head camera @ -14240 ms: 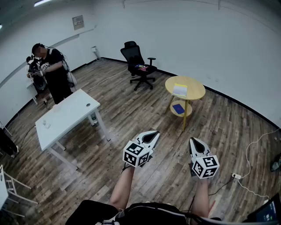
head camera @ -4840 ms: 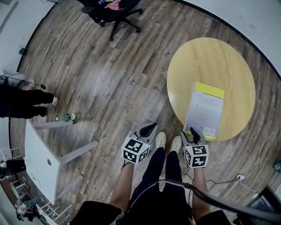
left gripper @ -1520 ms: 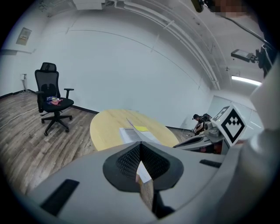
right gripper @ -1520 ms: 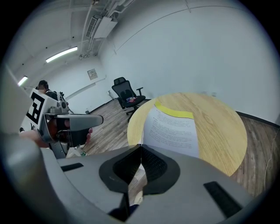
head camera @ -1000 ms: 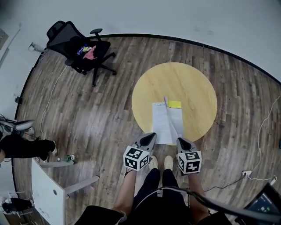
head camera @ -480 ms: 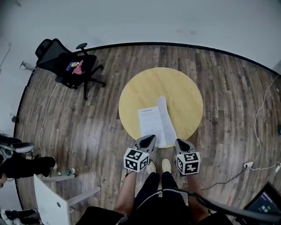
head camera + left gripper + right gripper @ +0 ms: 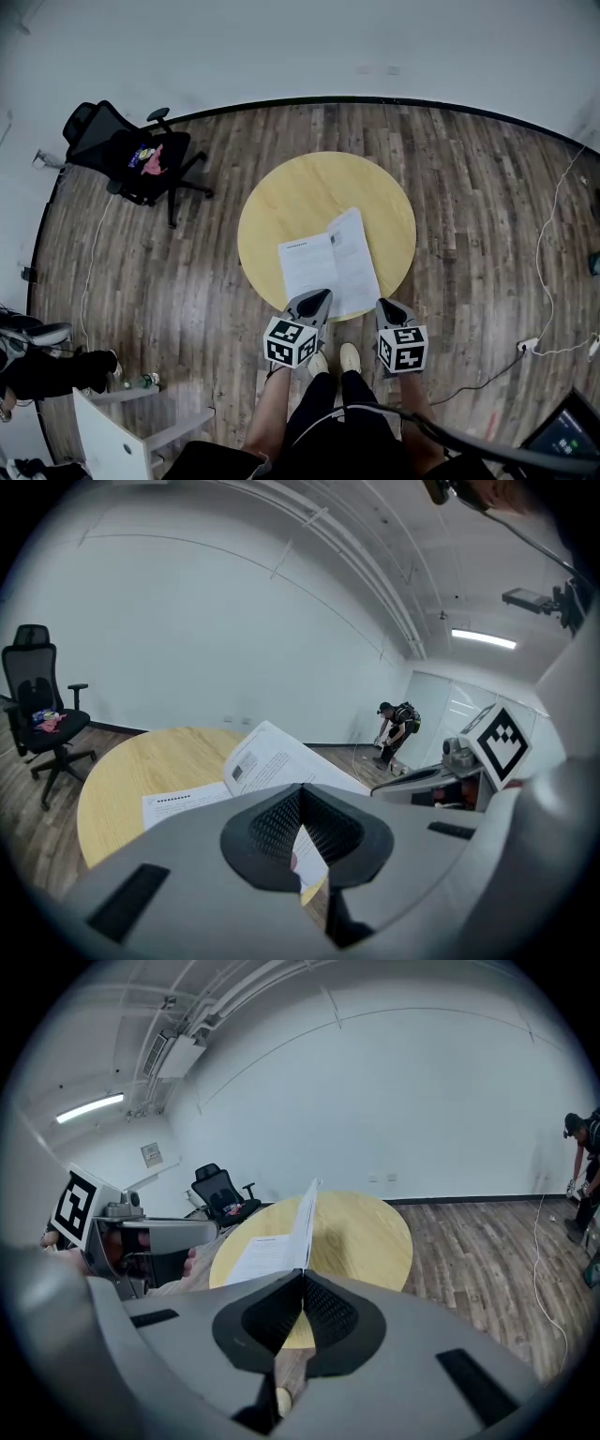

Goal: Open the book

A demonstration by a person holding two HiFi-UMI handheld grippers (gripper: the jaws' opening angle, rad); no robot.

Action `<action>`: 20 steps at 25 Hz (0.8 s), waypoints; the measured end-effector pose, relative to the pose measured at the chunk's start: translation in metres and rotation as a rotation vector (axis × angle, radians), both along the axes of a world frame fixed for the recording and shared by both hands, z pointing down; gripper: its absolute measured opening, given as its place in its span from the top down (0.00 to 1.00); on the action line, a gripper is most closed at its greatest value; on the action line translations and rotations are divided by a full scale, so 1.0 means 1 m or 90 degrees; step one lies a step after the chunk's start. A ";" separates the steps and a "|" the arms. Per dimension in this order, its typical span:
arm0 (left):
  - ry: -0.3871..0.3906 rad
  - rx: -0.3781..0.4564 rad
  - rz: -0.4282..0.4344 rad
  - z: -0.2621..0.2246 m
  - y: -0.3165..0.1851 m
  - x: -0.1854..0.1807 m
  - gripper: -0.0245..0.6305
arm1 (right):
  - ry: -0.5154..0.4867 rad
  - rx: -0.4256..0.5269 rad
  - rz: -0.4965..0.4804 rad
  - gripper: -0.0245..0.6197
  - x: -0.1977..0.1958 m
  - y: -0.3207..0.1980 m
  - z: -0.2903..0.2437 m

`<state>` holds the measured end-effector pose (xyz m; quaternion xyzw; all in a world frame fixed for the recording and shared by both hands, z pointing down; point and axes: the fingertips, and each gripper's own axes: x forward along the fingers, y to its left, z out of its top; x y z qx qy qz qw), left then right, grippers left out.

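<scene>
A white book [image 7: 307, 267] lies open on the round yellow table [image 7: 309, 187], its left page flat. Its right page [image 7: 354, 253] is raised off the table and shows tilted in the left gripper view [image 7: 272, 757]. In the right gripper view that page [image 7: 306, 1222] stands edge-on and runs straight down into the jaw seam. My right gripper [image 7: 384, 306] sits at the book's near right corner, shut on that page [image 7: 302, 1276]. My left gripper [image 7: 316, 300] hovers over the book's near edge, jaws shut with nothing in them [image 7: 301, 789].
A black office chair [image 7: 127, 155] stands far left of the table. A white desk corner [image 7: 112, 441] and a person's legs [image 7: 37, 370] are at the lower left. Cables [image 7: 553, 281] trail over the wooden floor at right. My shoes [image 7: 349, 356] stand just short of the table's near edge.
The table and book have slid left in the head view. The raised page has swung from nearly upright to leaning over to the right. Both grippers stay shut.
</scene>
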<state>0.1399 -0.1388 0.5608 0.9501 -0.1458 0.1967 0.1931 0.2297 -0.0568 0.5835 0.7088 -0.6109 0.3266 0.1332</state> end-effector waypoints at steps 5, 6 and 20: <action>-0.011 -0.005 -0.004 0.006 0.000 0.009 0.96 | -0.006 -0.008 0.010 0.95 0.018 0.006 0.007; -0.013 -0.007 -0.006 0.008 0.000 0.010 0.96 | -0.007 -0.010 0.011 0.95 0.021 0.007 0.009; -0.044 -0.023 0.005 0.043 0.004 0.044 0.96 | -0.019 -0.055 0.028 0.95 0.065 0.018 0.053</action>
